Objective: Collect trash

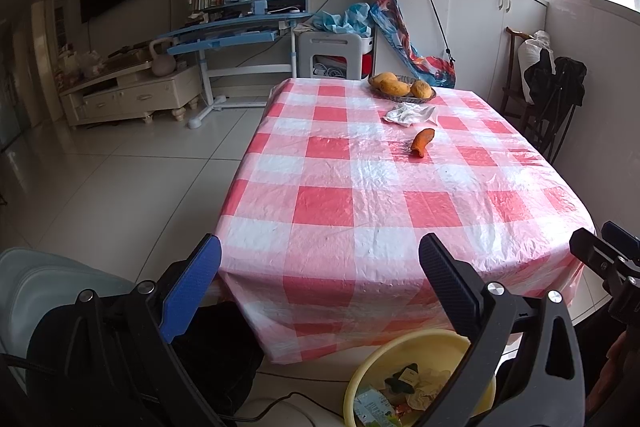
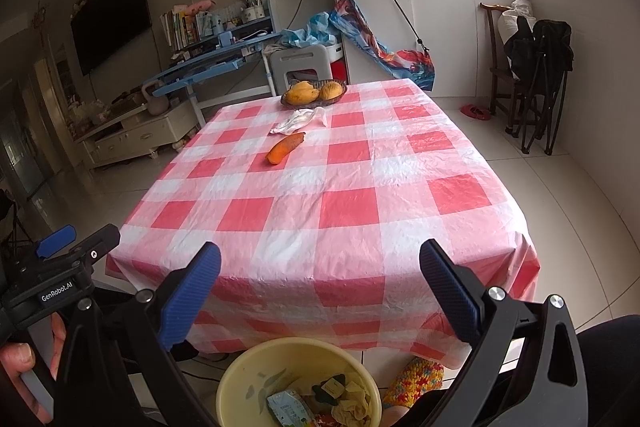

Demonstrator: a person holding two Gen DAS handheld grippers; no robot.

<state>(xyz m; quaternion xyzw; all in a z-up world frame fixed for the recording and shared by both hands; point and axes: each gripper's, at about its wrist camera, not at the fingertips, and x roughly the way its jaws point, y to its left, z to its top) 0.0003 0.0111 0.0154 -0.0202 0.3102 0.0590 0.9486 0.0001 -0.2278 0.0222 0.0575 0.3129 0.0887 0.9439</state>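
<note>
Both grippers sit low at the table's near edge with jaws spread wide and nothing between them. From the left wrist view the left gripper [image 1: 320, 271] frames the hanging front of the checked cloth [image 1: 360, 195]; the right gripper [image 2: 320, 275] does the same in its own view. At 3 o'clock in the left view the other tool's black frame shows just beside the cloth's corner.

Below the fingers, at 6 o'clock, a yellow bin [image 2: 240, 367] stands on the floor against the cloth's overhang. It holds crumpled paper, a printed wrapper and a small dark scrap; its rim is partly hidden by the fingers.

On the table the near half is bare cloth, wrinkled and glossy. Past the middle, toward 12 o'clock, lies an orange carrot piece [image 2: 285, 147], lying alone on the cloth, blunt at one end and dark at the cut end. Just beyond it is a crumpled white tissue [image 2: 300, 119], near but not touching the carrot. Behind the tissue, at the far edge, a dark dish [image 2: 336, 98] holds yellow mangoes [image 2: 300, 93].

Tiled floor lies open at 9 o'clock of the table in the left view and at 3 o'clock in the right view. A grey chair [image 2: 300, 63] stands at the far edge. A folded black chair [image 2: 536, 75] leans by the wall at 2 o'clock.
</note>
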